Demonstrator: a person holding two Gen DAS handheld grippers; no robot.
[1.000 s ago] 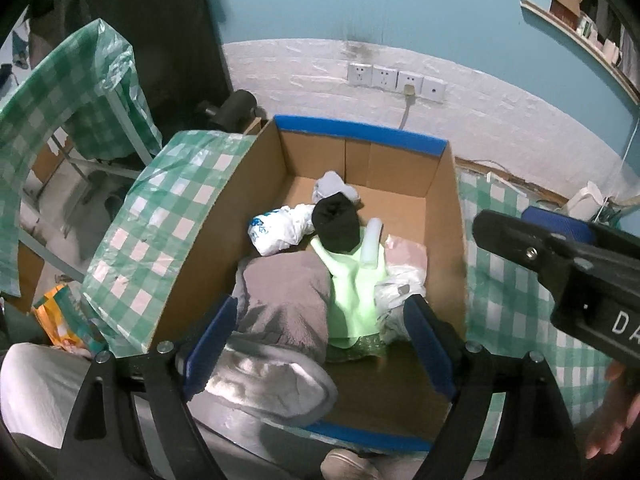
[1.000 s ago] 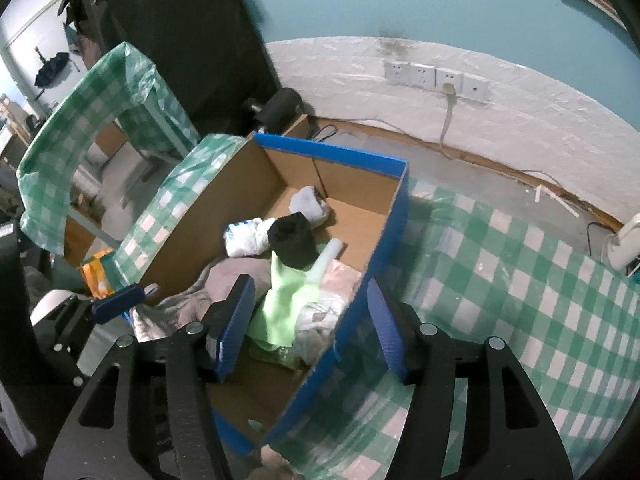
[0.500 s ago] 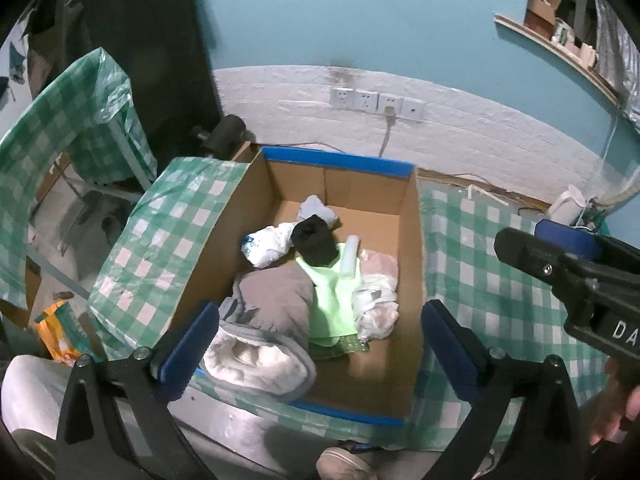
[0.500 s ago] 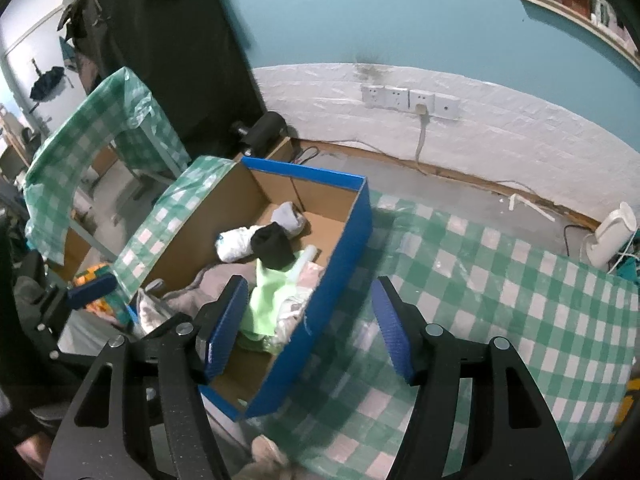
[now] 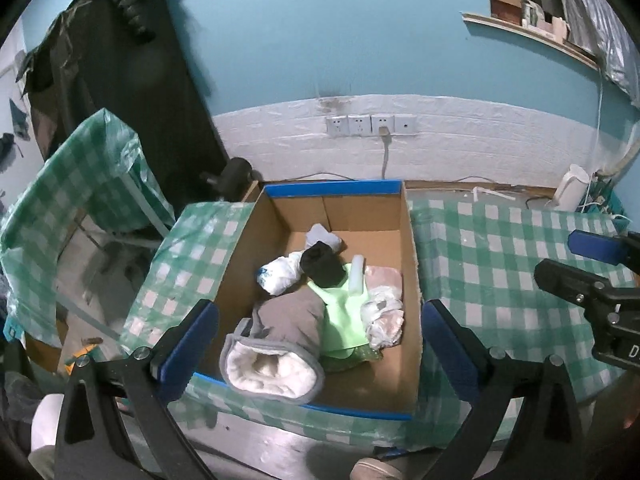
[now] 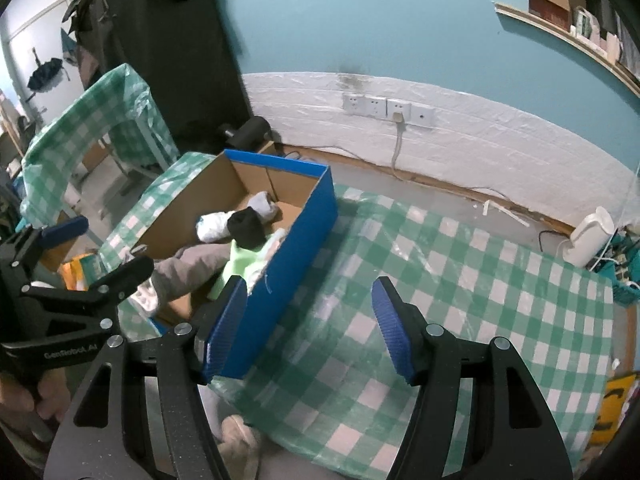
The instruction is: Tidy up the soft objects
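Pulling back since a second ago, the left gripper (image 5: pixel 320 344) now sits higher and farther from the cardboard box (image 5: pixel 412 280), its blue fingers (image 5: pixel 188 344) spread wider than before and holding nothing. The right gripper (image 6: pixel 308 328) has likewise drawn away toward the table's right side, fingers (image 6: pixel 390 332) spread and empty above the green checked tablecloth (image 6: pixel 460 280). The soft objects lie unchanged inside the box at the table's left edge: a rolled grey fleece blanket (image 5: pixel 276 352) hanging over the near rim, a light green garment (image 5: pixel 344 320) beside it, a black sock (image 5: pixel 322 264) and white bundles (image 5: pixel 280 274) behind.
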